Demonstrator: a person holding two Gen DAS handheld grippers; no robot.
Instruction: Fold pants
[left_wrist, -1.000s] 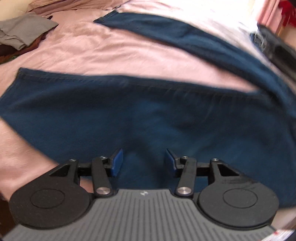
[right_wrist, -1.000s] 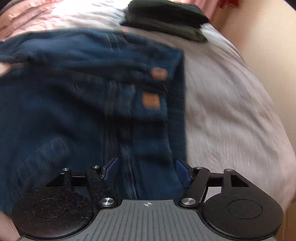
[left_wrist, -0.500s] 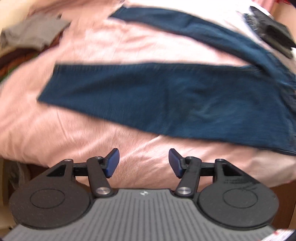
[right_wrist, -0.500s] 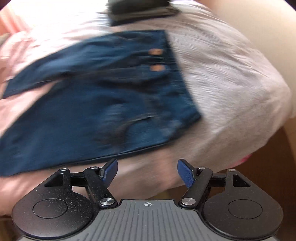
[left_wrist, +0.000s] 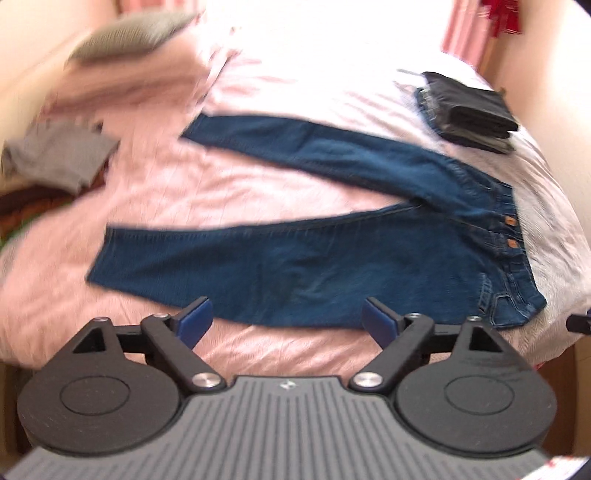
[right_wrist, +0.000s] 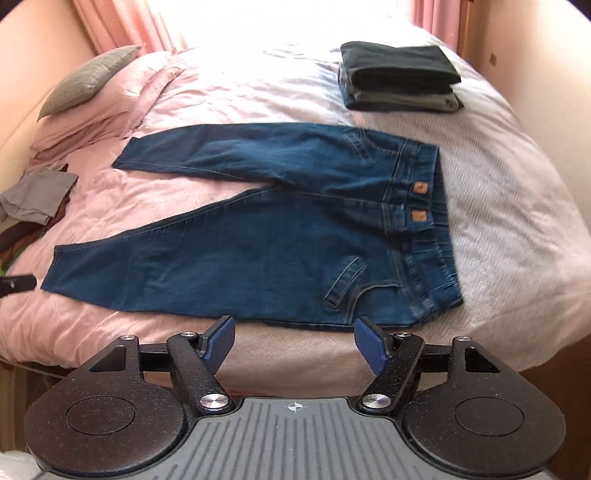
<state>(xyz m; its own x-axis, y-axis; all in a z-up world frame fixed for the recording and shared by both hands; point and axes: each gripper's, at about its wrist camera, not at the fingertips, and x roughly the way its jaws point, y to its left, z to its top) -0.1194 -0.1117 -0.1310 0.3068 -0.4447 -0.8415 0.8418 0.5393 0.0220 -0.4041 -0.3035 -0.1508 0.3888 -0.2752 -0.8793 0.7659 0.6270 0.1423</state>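
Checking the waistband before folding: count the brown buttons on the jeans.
2, both on the jeans' waistband at the right end: one button on the far flap, the other button just below it, nearer the camera. More may be hidden under folds.

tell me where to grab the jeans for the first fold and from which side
Probably the far leg's hem with the left gripper and the waistband's far corner with the right gripper, each coming from above. The jeans lie flat, legs splayed, so the far leg folds onto the near one.
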